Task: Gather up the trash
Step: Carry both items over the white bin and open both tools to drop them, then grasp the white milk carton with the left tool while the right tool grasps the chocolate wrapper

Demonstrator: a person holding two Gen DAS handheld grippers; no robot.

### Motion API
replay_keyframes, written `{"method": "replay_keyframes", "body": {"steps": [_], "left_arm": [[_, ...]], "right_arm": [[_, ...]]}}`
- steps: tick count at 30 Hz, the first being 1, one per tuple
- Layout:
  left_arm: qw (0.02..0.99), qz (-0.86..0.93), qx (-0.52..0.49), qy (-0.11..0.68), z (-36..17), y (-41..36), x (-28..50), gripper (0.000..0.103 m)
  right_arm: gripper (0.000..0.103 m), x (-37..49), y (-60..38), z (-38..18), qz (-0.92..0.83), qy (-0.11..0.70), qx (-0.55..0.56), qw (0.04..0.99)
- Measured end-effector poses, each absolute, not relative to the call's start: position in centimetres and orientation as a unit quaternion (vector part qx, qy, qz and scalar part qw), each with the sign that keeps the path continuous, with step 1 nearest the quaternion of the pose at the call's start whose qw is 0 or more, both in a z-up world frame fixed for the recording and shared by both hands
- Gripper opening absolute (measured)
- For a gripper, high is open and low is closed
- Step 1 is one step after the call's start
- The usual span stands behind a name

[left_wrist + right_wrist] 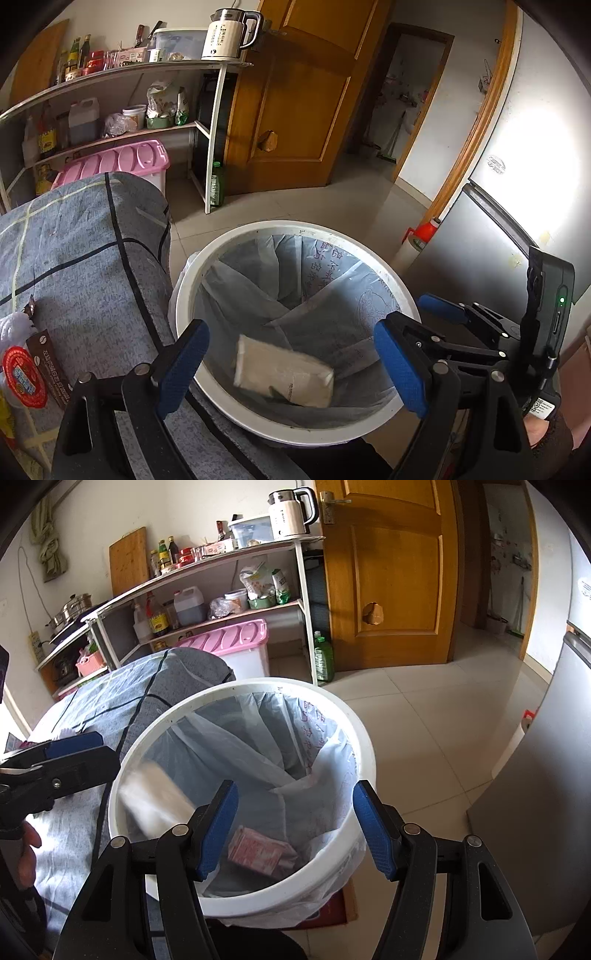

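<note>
Both your grippers hover over a lined white bin (pixel 369 236) beside the cloth-covered counter (pixel 74 258).
Your left gripper (pixel 291 365) and right gripper (pixel 295 830) have jaws apart, gripping nothing; a blurred white packet (pixel 284 374) and a pink packet (pixel 258 853) sit inside the bin.

Packets (pixel 260 851) in bin (pixel 236 694) beside table (pixel 110 709)

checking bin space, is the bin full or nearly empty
Nearly empty: the bin shows its liner down to the bottom, holding a pink packet and a pale one.
</note>
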State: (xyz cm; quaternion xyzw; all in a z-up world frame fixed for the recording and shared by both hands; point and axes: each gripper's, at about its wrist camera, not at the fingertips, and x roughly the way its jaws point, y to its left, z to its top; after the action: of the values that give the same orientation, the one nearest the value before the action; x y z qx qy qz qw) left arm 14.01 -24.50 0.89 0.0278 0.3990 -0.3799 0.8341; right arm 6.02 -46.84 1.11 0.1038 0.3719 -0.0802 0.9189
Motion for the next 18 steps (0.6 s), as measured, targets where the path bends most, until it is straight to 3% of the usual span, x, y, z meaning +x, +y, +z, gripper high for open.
{"method": "replay_keyframes", "body": {"steps": [18], "left_arm": [[0.869, -0.326, 0.007, 0.372, 4.0, -17.2, 10.7, 0.091]], "right_arm": [[0.065, 4.1, -43.1, 4.3, -0.054, 0.334, 0.116, 0.934]]}}
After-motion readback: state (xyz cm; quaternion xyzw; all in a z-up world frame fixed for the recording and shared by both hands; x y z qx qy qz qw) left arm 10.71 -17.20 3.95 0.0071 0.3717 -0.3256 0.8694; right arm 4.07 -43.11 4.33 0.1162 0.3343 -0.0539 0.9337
